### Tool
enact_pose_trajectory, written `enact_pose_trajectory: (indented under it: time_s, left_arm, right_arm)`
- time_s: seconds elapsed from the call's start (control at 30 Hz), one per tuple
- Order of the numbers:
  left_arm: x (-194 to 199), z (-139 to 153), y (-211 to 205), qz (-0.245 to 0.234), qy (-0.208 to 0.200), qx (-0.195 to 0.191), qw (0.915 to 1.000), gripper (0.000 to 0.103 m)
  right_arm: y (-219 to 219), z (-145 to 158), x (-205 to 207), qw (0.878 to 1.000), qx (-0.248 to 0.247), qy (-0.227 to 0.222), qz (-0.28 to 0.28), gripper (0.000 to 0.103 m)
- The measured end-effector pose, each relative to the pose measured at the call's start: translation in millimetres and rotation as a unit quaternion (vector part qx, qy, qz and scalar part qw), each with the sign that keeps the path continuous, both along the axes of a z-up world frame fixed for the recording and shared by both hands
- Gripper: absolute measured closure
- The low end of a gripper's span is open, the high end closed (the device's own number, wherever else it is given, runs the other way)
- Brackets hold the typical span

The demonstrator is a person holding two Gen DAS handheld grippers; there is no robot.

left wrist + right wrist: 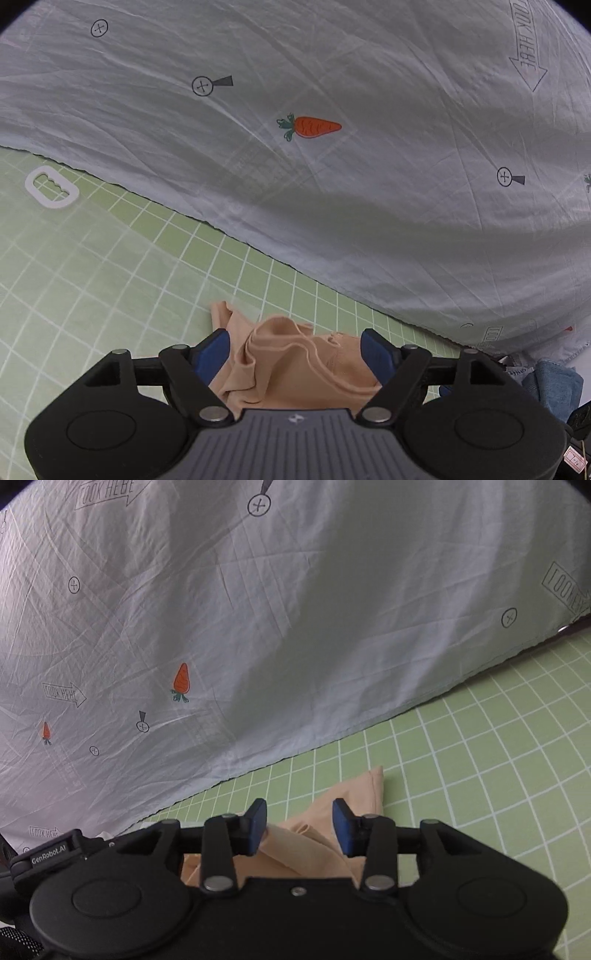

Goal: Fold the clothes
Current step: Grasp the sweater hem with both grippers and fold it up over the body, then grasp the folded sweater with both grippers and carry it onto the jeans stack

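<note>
The left gripper [295, 350] has its jaws spread wide, the blue pads [376, 354] standing clear on either side of a bunched peach garment [280, 365] that lies beneath and between them without being pinched. The right gripper [299, 825] has its jaws parted more narrowly, and the same garment [332, 812] lies under them, its cloth not squeezed by either pad. The garment rests crumpled on a green grid mat [110, 266], one pointed corner [376, 775] reaching out toward the edge of a pale printed sheet [332, 184]. That sheet, marked with carrots [310, 126] and arrows, covers the far part of the mat, and its hem runs diagonally across both views just beyond the garment. In the left view the mat lies bare out to the left, apart from a white handle cutout [51, 188] near the hem. In the right view the mat [480, 757] stretches bare to the right. Blue denim [554, 387] lies at the right edge of the left view.
</note>
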State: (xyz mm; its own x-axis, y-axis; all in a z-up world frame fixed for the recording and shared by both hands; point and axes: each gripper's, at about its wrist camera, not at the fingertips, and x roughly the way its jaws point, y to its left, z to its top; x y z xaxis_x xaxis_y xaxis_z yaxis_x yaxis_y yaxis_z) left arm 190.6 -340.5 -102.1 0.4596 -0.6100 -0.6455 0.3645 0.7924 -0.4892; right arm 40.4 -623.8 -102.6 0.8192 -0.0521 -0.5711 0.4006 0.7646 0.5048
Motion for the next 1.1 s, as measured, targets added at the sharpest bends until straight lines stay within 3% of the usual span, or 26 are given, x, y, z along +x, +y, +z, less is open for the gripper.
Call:
enact_pose_trajectory:
  time_s: [0.13, 0.33, 0.57, 0.73, 0.77, 0.87, 0.93, 1.0, 1.1]
  left_arm:
    - [-7, -13, 10, -0.003, 0.009, 0.033, 0.9994, 0.021]
    - [-13, -59, 11, -0.015, 0.056, 0.069, 0.9959, 0.022]
    - [8, -90, -6, -0.019, 0.077, 0.088, 0.993, 0.023]
    - [21, -98, -22, -0.039, 0.063, 0.084, 0.9937, 0.025]
    - [23, -99, -24, -0.044, 0.059, 0.081, 0.994, 0.027]
    - [26, -103, -30, -0.057, 0.066, 0.057, 0.9946, 0.052]
    - [25, -106, -32, -0.057, 0.071, 0.044, 0.9948, 0.072]
    - [21, -106, -33, -0.06, 0.073, 0.034, 0.9949, 0.081]
    - [14, -101, -27, -0.063, 0.093, 0.009, 0.9936, 0.086]
  right_arm:
    - [4, 5, -8, 0.999, -0.04, 0.017, 0.004, 0.056]
    - [18, -25, -8, 0.996, -0.053, 0.07, 0.029, 0.057]
    - [13, -64, 25, 0.992, -0.046, 0.108, 0.052, 0.057]
    - [5, -84, 47, 0.991, -0.032, 0.121, 0.047, 0.051]
    - [4, -87, 50, 0.991, -0.033, 0.122, 0.045, 0.047]
    - [2, -91, 54, 0.992, -0.028, 0.119, 0.039, 0.044]
    - [3, -91, 53, 0.993, -0.021, 0.108, 0.045, 0.048]
    - [4, -91, 51, 0.994, -0.015, 0.097, 0.052, 0.075]
    - [7, -85, 45, 0.994, -0.013, 0.095, 0.052, 0.088]
